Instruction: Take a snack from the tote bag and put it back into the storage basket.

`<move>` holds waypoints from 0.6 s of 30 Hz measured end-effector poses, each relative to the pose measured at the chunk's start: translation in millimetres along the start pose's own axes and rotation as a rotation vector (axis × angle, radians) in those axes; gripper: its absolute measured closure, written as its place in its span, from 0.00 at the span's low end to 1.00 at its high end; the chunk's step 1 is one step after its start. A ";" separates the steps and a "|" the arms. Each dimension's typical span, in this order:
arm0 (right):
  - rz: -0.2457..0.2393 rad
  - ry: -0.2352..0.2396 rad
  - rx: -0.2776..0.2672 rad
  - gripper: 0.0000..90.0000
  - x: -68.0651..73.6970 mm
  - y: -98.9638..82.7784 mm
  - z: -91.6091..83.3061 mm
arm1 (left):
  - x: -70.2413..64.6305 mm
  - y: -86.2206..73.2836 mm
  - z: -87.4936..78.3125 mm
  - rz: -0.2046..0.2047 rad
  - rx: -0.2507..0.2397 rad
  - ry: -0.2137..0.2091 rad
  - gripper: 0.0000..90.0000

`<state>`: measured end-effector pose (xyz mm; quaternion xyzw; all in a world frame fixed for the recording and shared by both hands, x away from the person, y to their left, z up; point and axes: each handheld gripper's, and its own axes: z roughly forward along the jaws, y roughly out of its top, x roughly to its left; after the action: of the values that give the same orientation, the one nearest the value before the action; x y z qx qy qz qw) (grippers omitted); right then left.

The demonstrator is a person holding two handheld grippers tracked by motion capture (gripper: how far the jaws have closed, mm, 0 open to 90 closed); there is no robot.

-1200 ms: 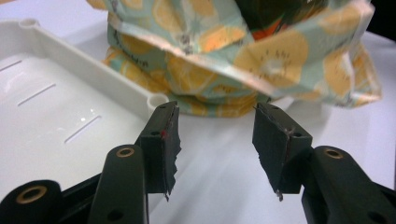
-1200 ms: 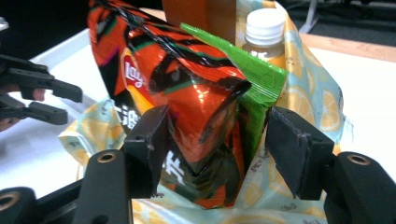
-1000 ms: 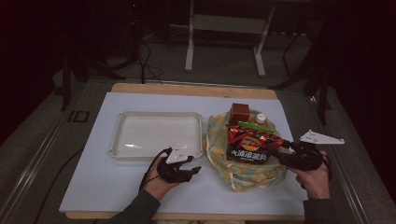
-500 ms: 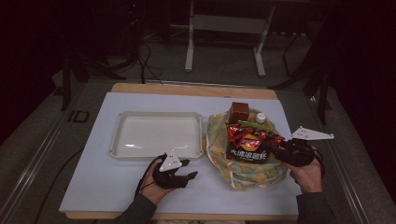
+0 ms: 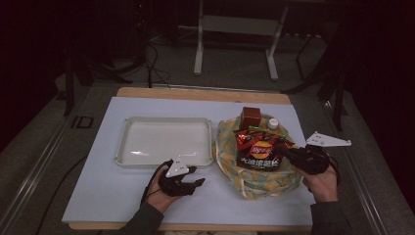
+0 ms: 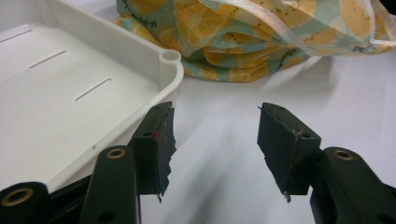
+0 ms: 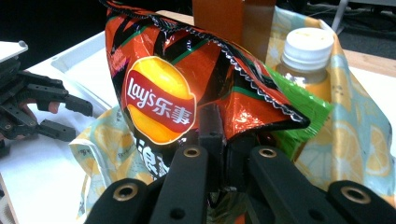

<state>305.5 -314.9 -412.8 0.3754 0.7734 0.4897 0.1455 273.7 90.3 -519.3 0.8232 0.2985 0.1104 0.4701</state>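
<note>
The left hand-held gripper point(image 6: 212, 154) held its two black jaws apart, nothing between them, above the white table point(image 6: 243, 140). A white plastic tray point(image 6: 60, 107) lay just beside the left jaw. A lemon-print cloth bag point(image 6: 261, 37) lay beyond.

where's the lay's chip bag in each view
high view: the chip bag stands right of centre, in the lemon-print cloth bag, with the right tongs at its right edge.
left gripper view: no chip bag here.
right gripper view: the chip bag is centre frame, pinched in the right tongs.
Shared landmark: the lemon-print cloth bag.
</note>
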 end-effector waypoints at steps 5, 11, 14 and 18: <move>-0.010 0.007 -0.004 0.99 4.8 4.3 -0.2 | 1.8 0.2 -3.2 -0.007 -0.001 -0.005 0.52; -0.007 0.016 -0.014 1.00 7.4 11.0 -2.6 | -0.9 0.9 -3.7 0.000 0.002 -0.015 0.52; -0.004 0.019 -0.024 1.00 8.6 13.9 -3.4 | -1.3 0.9 -3.6 -0.001 0.006 -0.018 0.52; -0.004 0.023 -0.050 1.00 12.4 18.7 -5.6 | -0.6 0.8 -3.2 0.002 0.014 -0.020 0.51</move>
<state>301.9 -305.0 -392.2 0.3646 0.7634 0.5126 0.1468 272.0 91.9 -516.8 0.8279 0.2938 0.1006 0.4670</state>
